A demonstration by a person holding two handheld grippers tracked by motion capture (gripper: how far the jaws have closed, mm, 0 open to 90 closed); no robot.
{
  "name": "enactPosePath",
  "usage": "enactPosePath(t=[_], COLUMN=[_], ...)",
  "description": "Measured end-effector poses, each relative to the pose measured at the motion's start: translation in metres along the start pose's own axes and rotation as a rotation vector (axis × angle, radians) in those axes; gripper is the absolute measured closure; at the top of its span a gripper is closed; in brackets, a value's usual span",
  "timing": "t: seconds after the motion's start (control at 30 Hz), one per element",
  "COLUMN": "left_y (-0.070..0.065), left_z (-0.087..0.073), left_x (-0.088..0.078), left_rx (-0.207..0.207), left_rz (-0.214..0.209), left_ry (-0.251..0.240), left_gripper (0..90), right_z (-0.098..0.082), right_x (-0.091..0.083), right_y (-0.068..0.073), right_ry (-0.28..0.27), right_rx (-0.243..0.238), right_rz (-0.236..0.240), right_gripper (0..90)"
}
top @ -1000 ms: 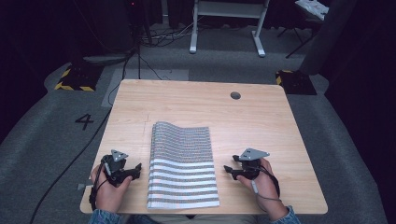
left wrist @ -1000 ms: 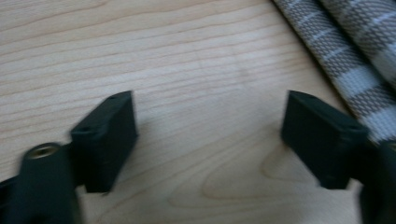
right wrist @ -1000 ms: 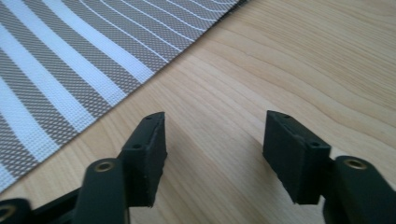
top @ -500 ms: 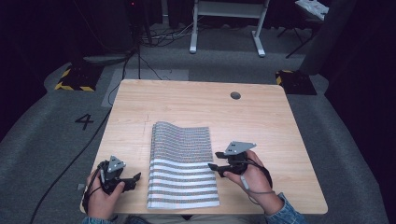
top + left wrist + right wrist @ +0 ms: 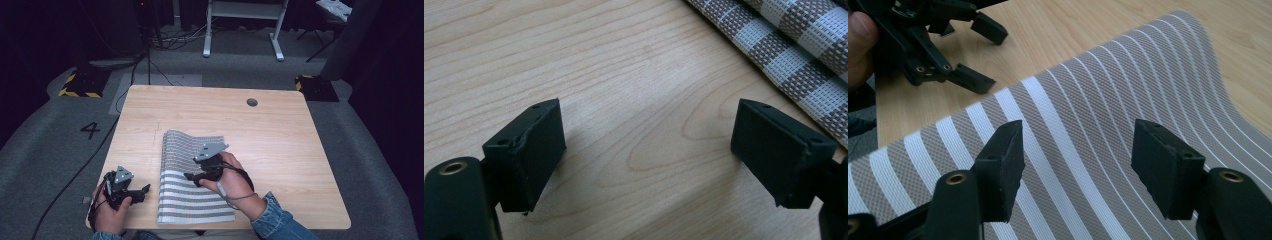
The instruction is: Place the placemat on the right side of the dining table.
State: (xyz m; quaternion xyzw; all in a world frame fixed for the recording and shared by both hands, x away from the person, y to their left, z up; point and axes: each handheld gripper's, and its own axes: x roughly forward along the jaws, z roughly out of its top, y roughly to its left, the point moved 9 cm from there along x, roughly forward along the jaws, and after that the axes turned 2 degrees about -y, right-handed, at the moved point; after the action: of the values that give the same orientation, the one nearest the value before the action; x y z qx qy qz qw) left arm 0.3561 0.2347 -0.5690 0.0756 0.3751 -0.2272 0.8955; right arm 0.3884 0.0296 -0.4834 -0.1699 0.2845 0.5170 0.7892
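Reading "4" on floor marking (image 5: 90, 130), striped mat (image 5: 192, 186) unlabelled

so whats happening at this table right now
A person holds a two-jaw gripper in each hand over a wooden table. The right gripper hovers open above a striped woven mat, gripping nothing. The left gripper sits open over bare wood just beside the mat's left edge.

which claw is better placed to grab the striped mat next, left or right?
Right, probably. The right claw hangs open directly over the striped mat, jaws straddling its stripes. The left claw, also open, sits over bare table beside the mat's left edge.
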Motion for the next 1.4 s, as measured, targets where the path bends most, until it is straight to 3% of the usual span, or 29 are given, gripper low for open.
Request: enactPosePath(t=[0.03,0.07,0.13,0.17,0.33,0.5,0.7,0.8,0.93,1.03,1.1,1.23,1.3,1.4], left_y=[0.000,0.000,0.000,0.000,0.000,0.000,0.000,0.000,0.000,0.000,0.000,0.000,0.000,0.000], left_z=[0.000,0.000,0.000,0.000,0.001,0.000,0.001,0.000,0.000,0.000,0.001,0.001,0.000,0.001], left_x=[0.000,0.000,0.000,0.001,0.001,0.001,0.001,0.001,0.001,0.001,0.001,0.001,0.001,0.001], left_rx=[-0.004,-0.005,-0.005,-0.006,-0.006,-0.006,-0.006,-0.007,-0.006,-0.006,-0.006,-0.006,-0.006,-0.007], left_rz=[0.000,0.001,0.000,-0.001,-0.001,-0.001,-0.001,-0.001,-0.001,-0.001,-0.001,-0.001,0.001,-0.001], left_ry=[-0.002,-0.003,-0.003,-0.004,-0.005,-0.004,-0.004,-0.004,-0.004,-0.005,-0.005,-0.005,-0.003,-0.004], left_gripper=[14.2,14.2,14.2,14.2,14.2,14.2,14.2,14.2,14.2,14.2,14.2,14.2,14.2,14.2], right_z=[0.002,0.007,0.007,0.010,0.012,0.020,0.009,0.003,-0.004,-0.009,-0.012,-0.014,-0.013,-0.010], right_x=[0.004,0.014,0.017,0.028,0.044,0.058,0.070,0.074,0.077,0.077,0.076,0.076,0.074,0.070], right_y=[0.003,0.012,0.014,0.022,0.030,0.044,0.041,0.041,0.044,0.043,0.042,0.041,0.040,0.041], right_ry=[0.015,0.029,0.043,0.064,0.087,0.083,0.141,0.150,0.174,0.207,0.220,0.235,0.242,0.234], right_rx=[-0.021,-0.008,-0.009,0.009,-0.011,0.007,-0.017,0.017,0.091,0.135,0.116,0.107,0.066,0.050], right_rz=[0.003,0.019,0.025,0.033,0.026,0.031,-0.043,-0.030,0.002,0.065,0.088,0.092,0.078,0.070], right_gripper=[37.3,35.7,34.4,32.8,31.4,28.8,27.1,26.8,35.3,49.8,64.9,80.4,85.7,88.3])
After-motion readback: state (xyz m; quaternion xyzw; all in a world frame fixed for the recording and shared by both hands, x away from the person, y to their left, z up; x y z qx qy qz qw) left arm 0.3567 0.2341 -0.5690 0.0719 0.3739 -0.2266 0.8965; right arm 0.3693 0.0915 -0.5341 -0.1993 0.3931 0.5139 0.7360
